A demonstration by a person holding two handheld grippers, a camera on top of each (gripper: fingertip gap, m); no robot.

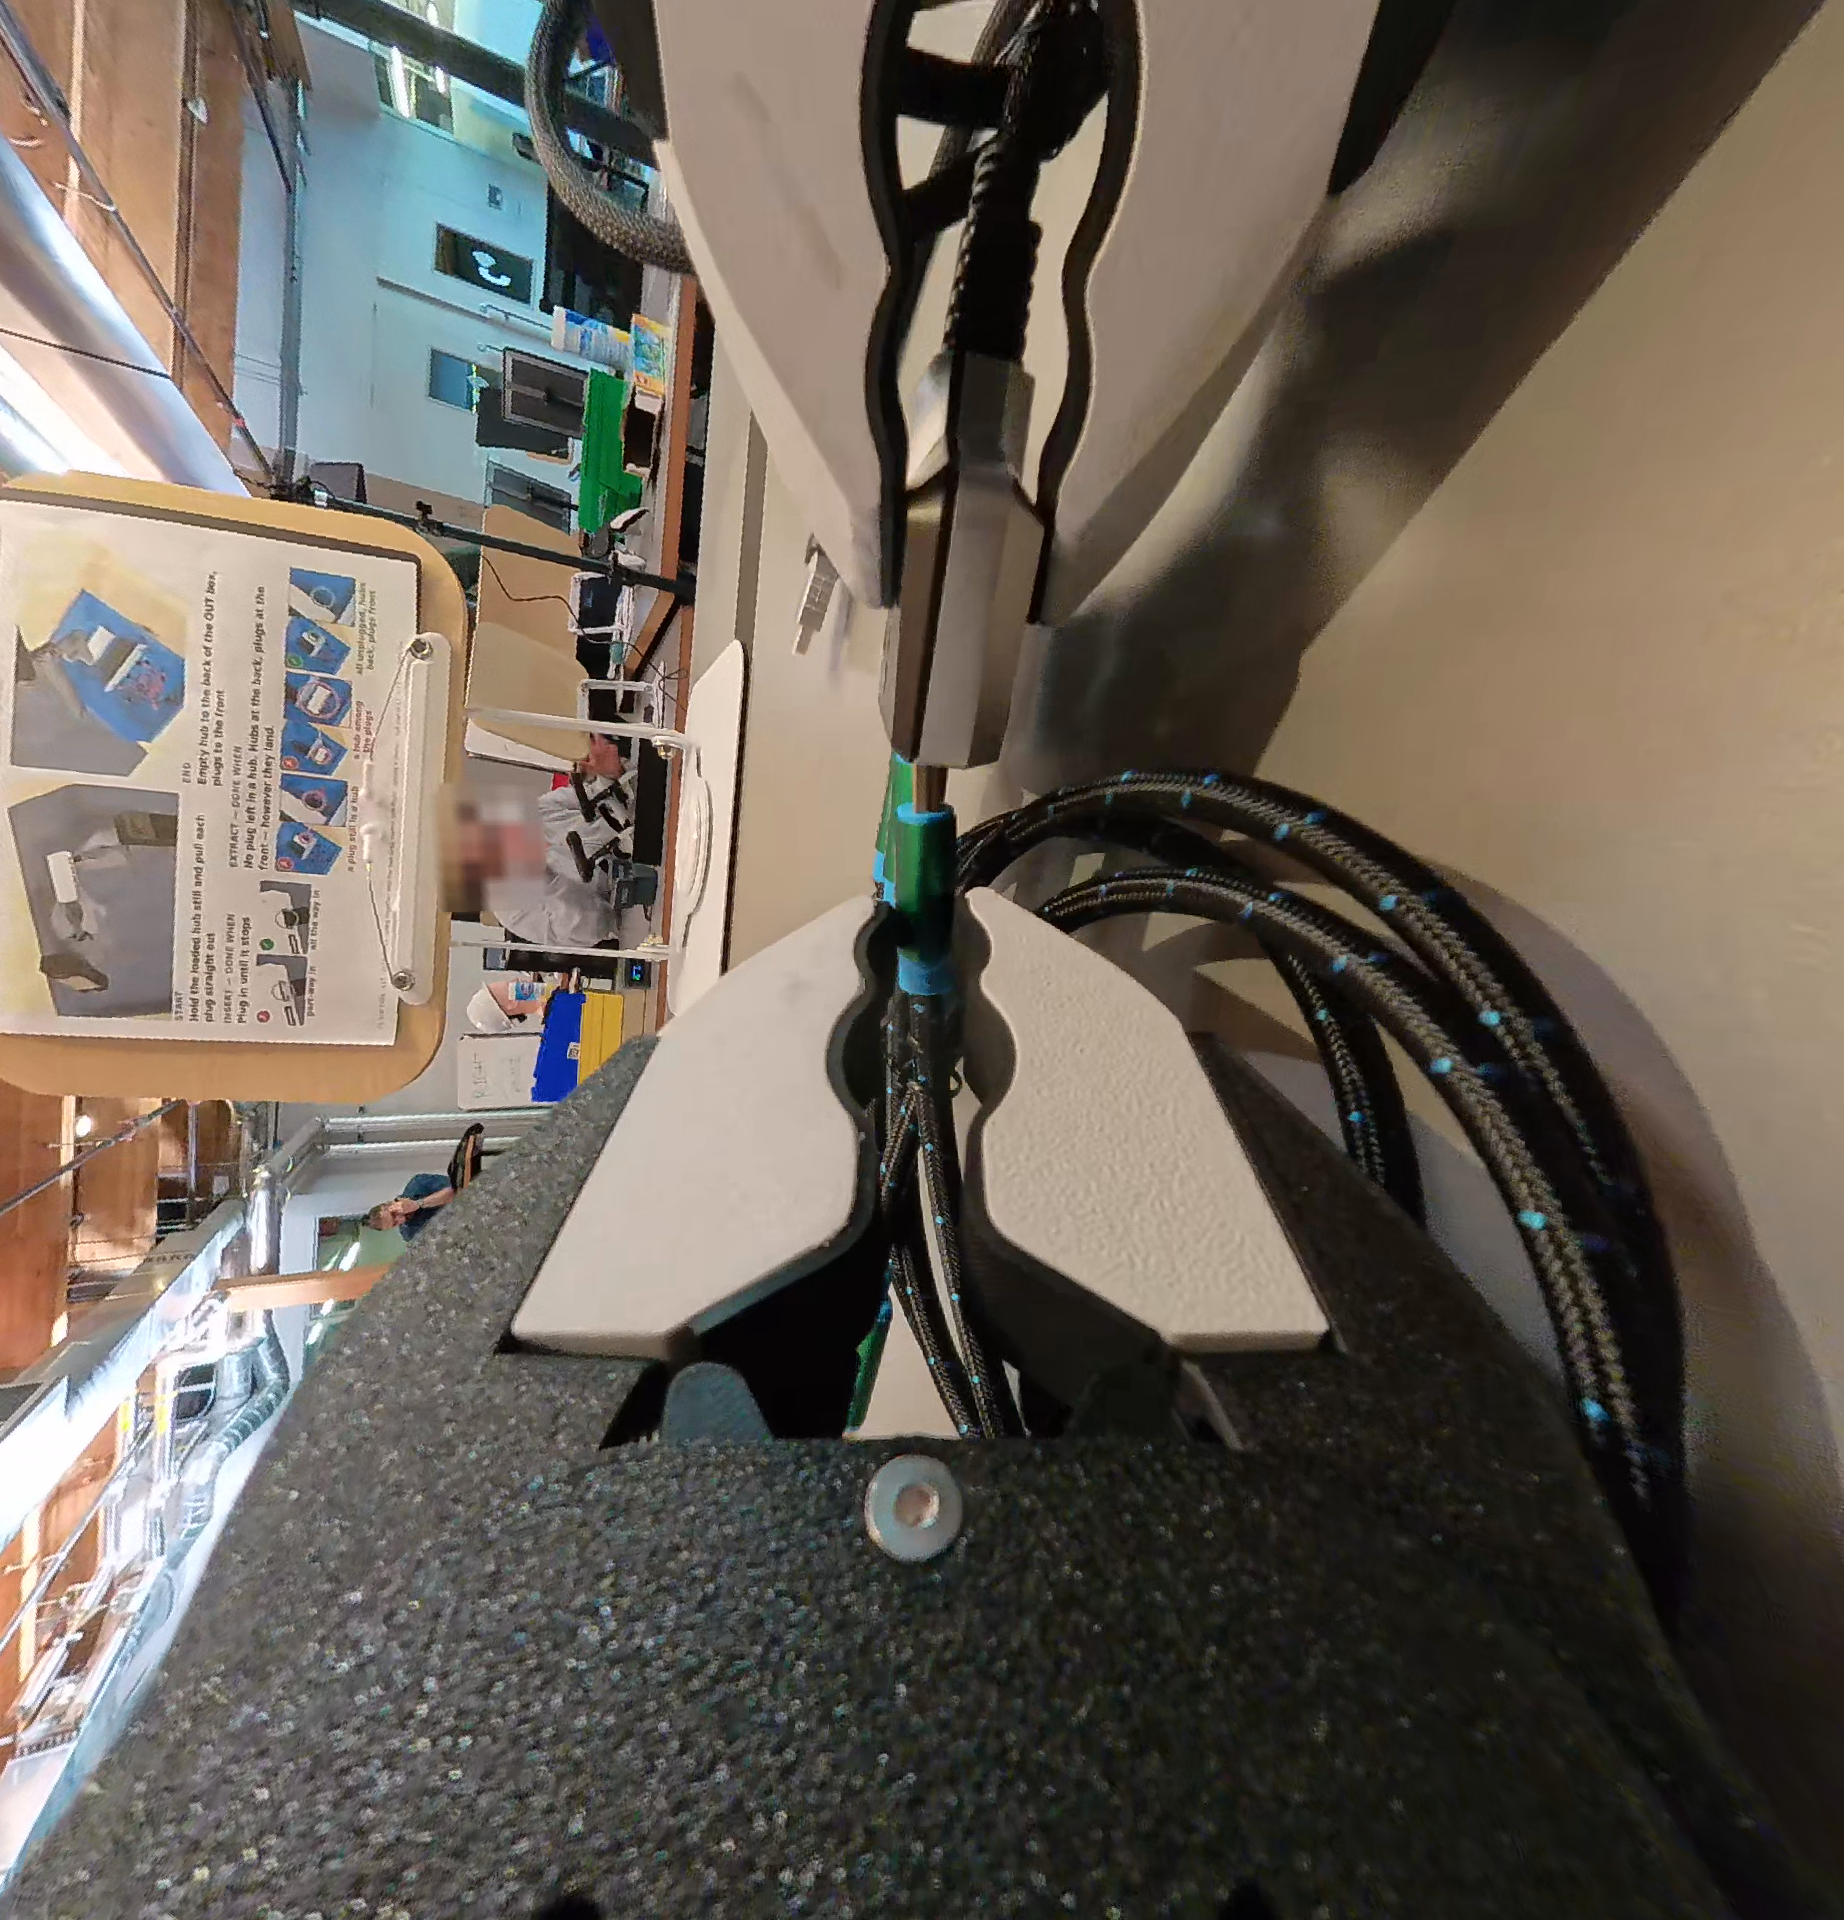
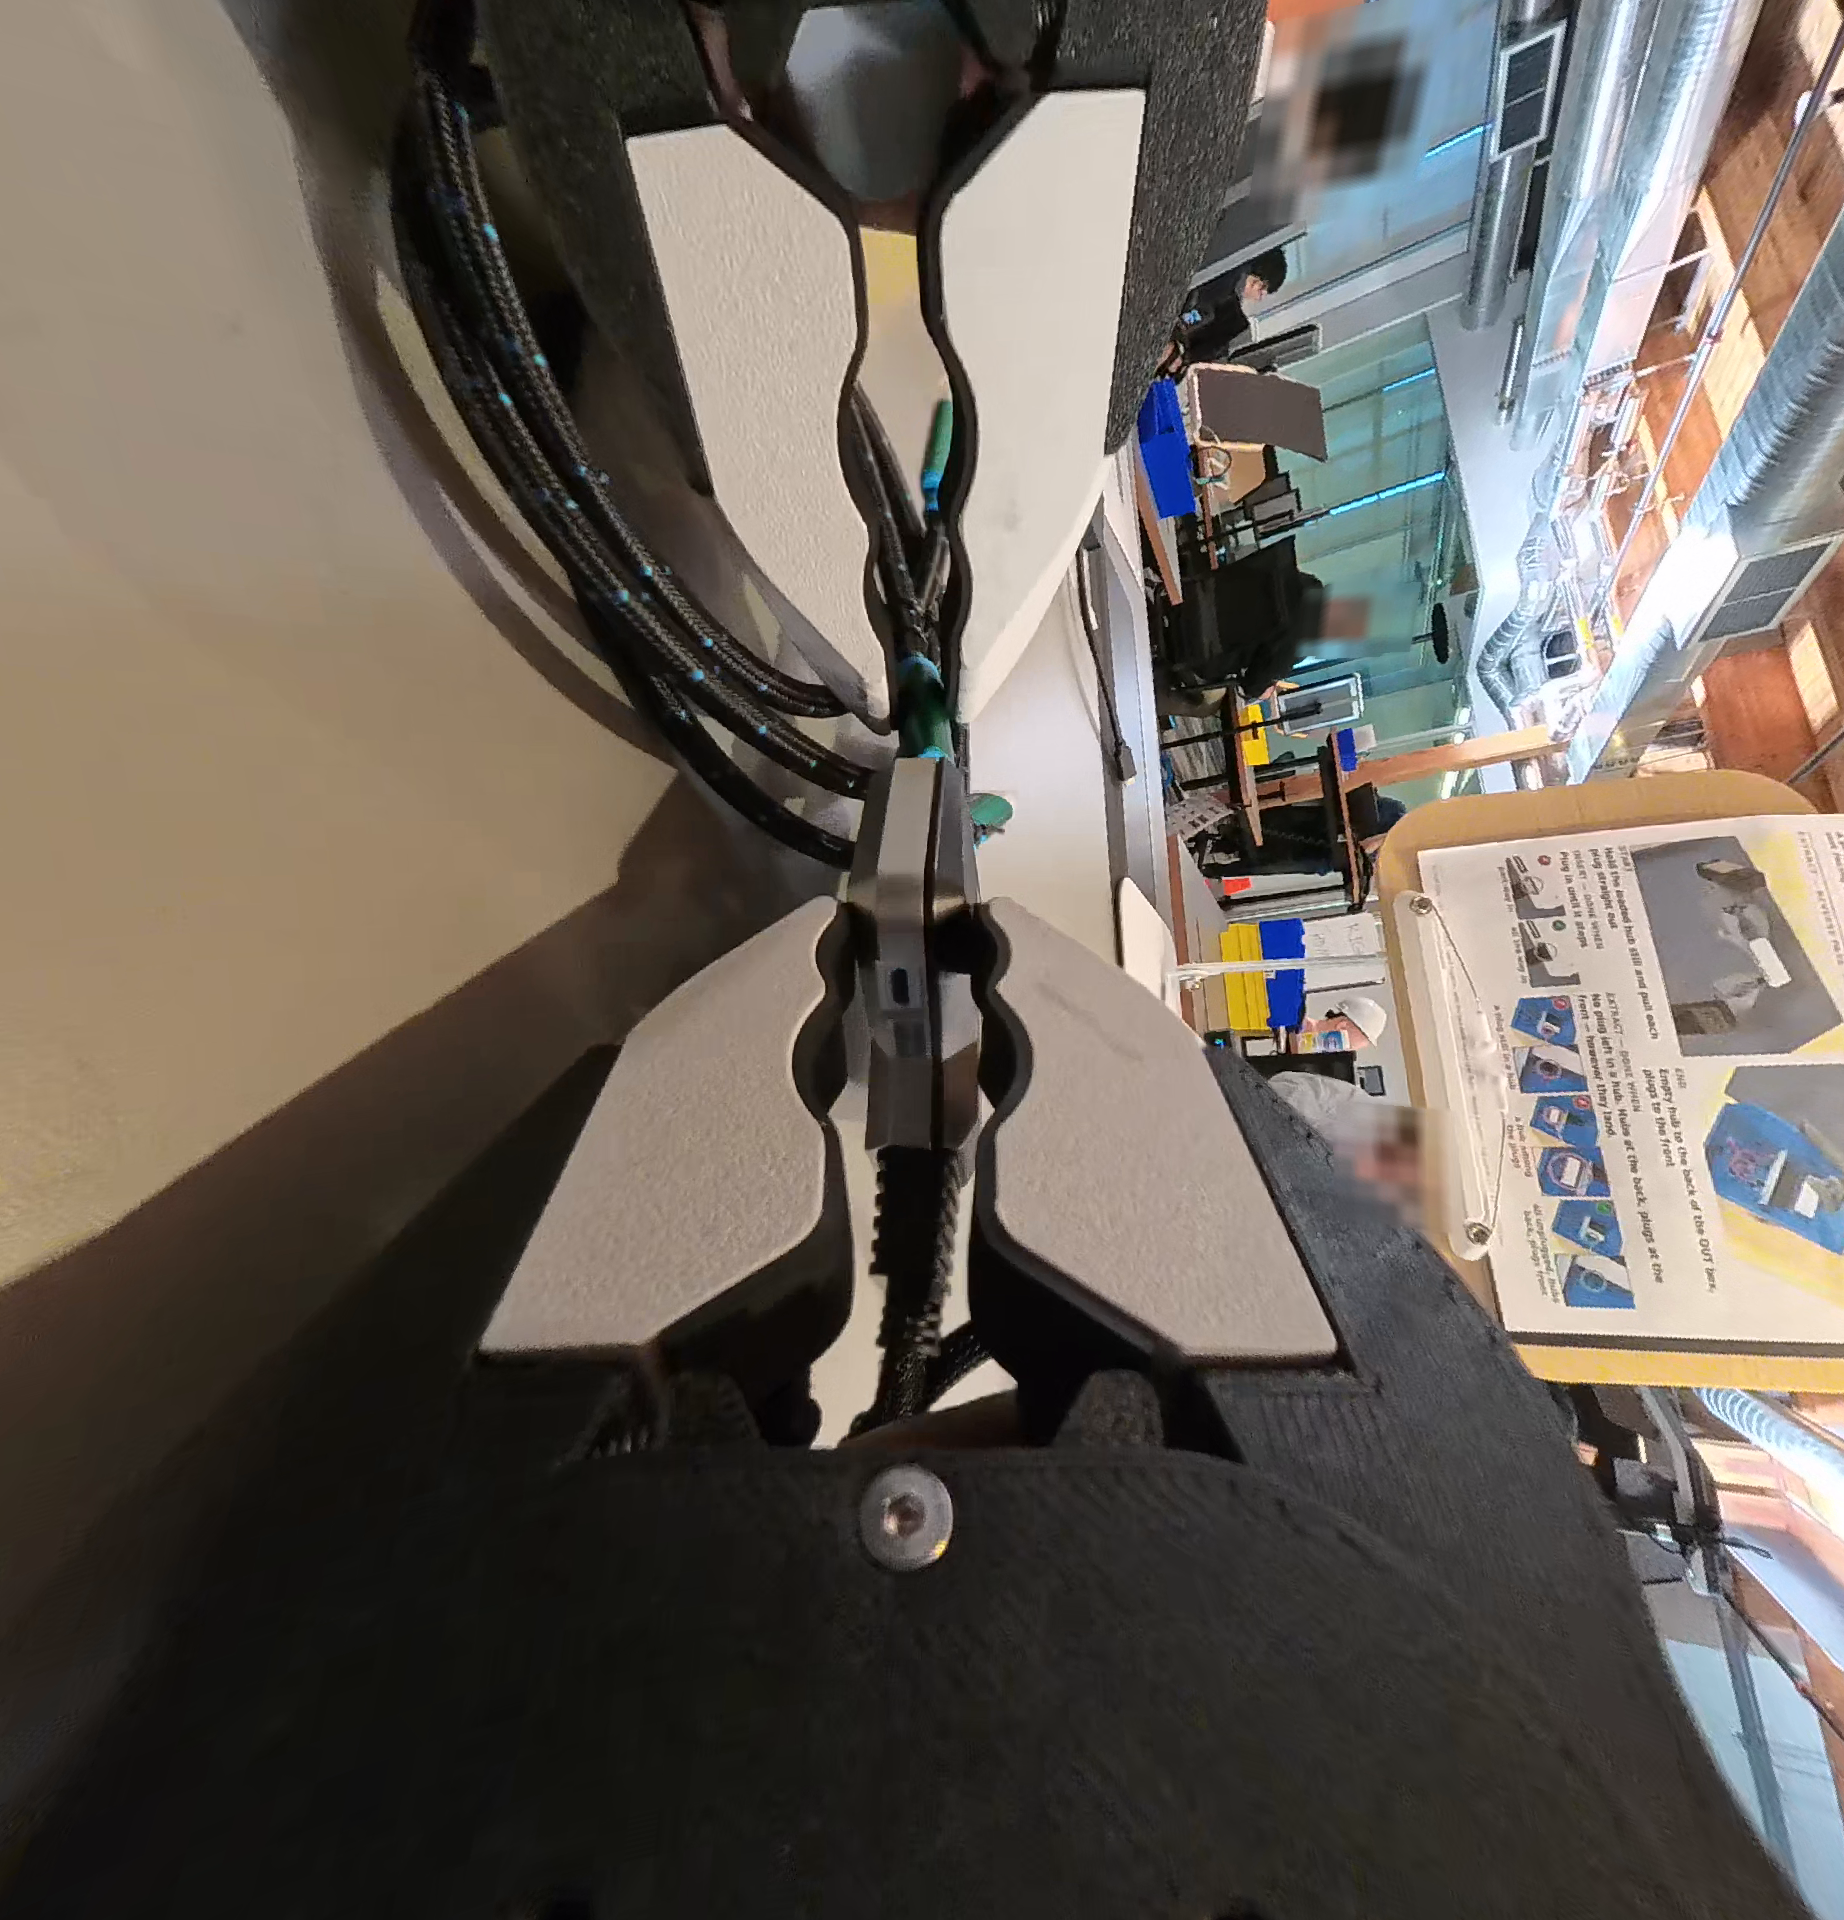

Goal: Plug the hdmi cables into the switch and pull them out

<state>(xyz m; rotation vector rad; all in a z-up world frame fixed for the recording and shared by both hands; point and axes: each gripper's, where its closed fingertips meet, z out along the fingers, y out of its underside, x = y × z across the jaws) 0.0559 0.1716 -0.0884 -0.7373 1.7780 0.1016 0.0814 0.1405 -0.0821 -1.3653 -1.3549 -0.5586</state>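
Note:
My left gripper [image 1: 920, 940] is shut on a green plug [image 1: 923, 868] with blue bands, at the end of a black braided cable [image 1: 1417, 935] flecked with blue. The plug's metal tip meets the end of a grey hub [image 1: 954, 613]. My right gripper [image 2: 913, 971] is shut on that grey hub [image 2: 913, 904], and the hub's own black cable [image 2: 913, 1247] runs back between its fingers. The two grippers face each other: the right one shows at the top of the left wrist view [image 1: 965, 540], the left one at the top of the right wrist view [image 2: 923, 686].
The cable's coils hang beside a pale wall [image 1: 1624, 520]. A wooden board with a printed instruction sheet [image 1: 191, 779] stands behind, also in the right wrist view [image 2: 1666, 1091]. Beyond are workbenches [image 1: 679, 436], blue and yellow bins [image 2: 1261, 971] and people at a distance.

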